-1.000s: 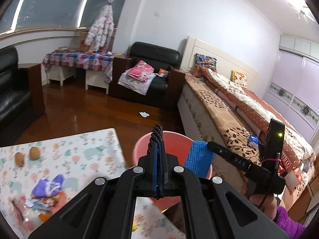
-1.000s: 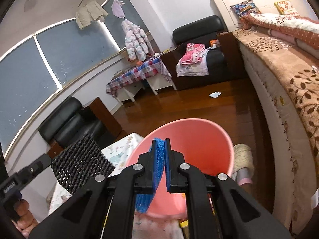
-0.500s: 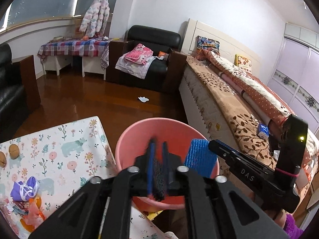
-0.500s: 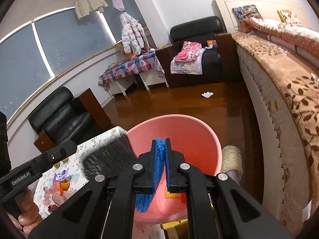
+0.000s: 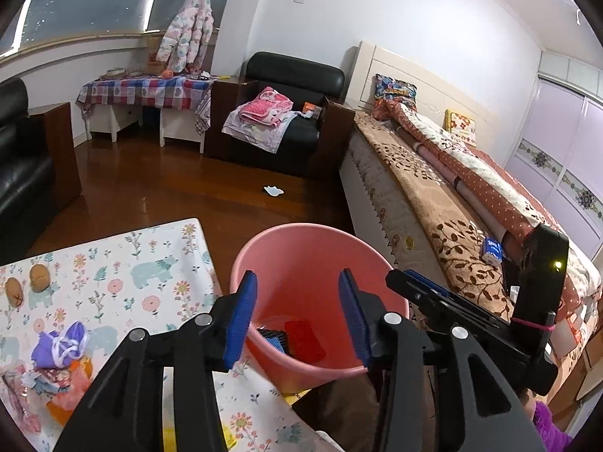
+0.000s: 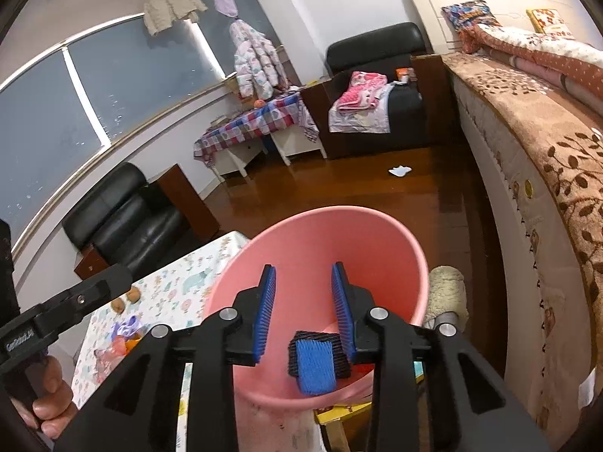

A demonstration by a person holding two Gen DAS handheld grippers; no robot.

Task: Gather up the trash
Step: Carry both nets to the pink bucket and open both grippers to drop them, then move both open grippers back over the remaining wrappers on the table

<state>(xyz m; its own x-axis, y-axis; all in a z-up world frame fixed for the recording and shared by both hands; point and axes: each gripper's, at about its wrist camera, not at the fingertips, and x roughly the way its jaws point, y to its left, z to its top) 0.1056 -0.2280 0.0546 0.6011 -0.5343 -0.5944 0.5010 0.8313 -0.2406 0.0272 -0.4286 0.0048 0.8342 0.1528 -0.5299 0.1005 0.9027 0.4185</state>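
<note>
- Leftmost, on the flower-patterned counter, a heap of wrappers was seen beside two brown round items.
- Over the pink bin, the left gripper was held with its fingers opening wide and nothing between them.
- Inside the bin, a black mesh piece and a blue mesh piece were seen.
- Beside it, the right gripper was held with fingers opening, nothing pressed by the pads.
- Rightmost, a bed was seen.

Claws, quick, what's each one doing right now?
Left claw: opening, empty, above the round pink plastic bucket.
Right claw: opening, blue-and-black foam piece dropping free.
</note>
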